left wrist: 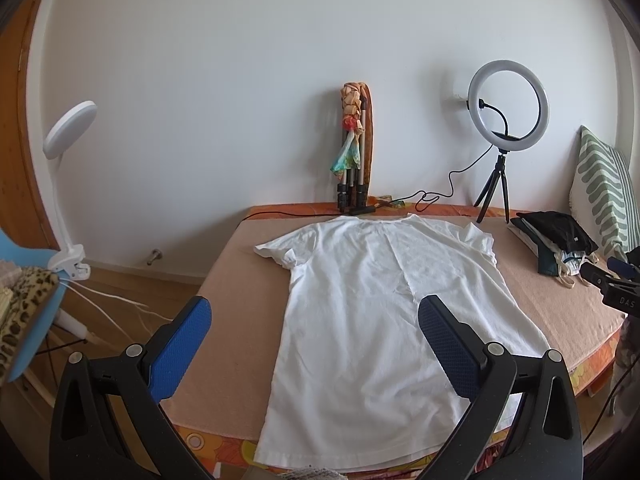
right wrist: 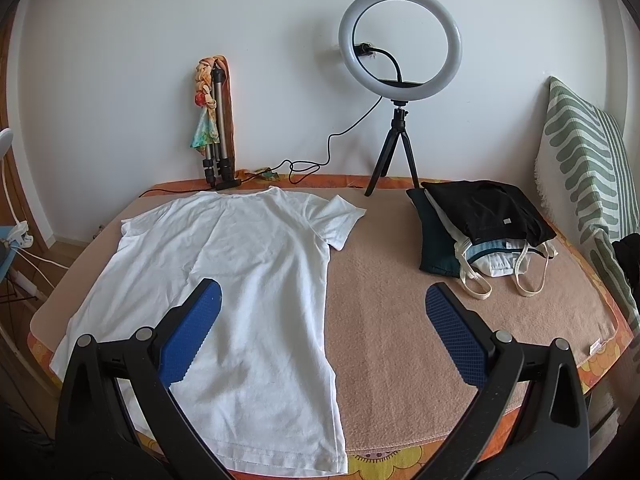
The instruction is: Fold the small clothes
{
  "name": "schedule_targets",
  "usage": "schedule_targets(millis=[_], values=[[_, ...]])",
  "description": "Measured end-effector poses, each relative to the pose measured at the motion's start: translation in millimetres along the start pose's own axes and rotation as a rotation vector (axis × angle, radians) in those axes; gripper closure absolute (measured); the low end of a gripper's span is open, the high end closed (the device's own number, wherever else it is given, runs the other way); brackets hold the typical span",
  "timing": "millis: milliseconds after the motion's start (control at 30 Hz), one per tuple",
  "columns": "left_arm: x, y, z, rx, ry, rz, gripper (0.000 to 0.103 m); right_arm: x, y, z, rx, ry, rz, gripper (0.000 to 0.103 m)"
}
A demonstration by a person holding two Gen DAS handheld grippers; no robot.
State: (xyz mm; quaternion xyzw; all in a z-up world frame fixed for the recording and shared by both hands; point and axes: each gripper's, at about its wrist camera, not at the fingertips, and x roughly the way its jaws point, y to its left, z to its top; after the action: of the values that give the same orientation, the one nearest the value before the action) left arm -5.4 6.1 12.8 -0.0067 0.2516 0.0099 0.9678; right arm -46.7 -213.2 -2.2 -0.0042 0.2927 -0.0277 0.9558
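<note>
A white T-shirt [left wrist: 360,304] is spread flat on the pink blanket [right wrist: 400,320], collar at the far end and hem at the near edge. The left gripper [left wrist: 316,320] is held above it with fingers spread wide and nothing between them. The right gripper [right wrist: 324,308] is likewise spread and empty. A pile of dark clothes [right wrist: 484,216] is seen at the far right, near a ring light [right wrist: 400,40].

Left gripper [left wrist: 314,344]: black plastic arms, silver round screws at the joints.
Its pads [left wrist: 182,346]: blue, finely dimpled.
Right gripper [right wrist: 323,330]: same black frame, silver screws.
Its fingers [right wrist: 456,336]: blue textured pads too.
</note>
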Motion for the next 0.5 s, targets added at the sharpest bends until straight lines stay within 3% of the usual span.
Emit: schedule_targets(millis=[500], values=[[-0.9,-1.3,-0.1,0.000,-0.004,0.000,0.000,-0.3,0.8,1.0,-0.003,-0.001,0.001,0.000]])
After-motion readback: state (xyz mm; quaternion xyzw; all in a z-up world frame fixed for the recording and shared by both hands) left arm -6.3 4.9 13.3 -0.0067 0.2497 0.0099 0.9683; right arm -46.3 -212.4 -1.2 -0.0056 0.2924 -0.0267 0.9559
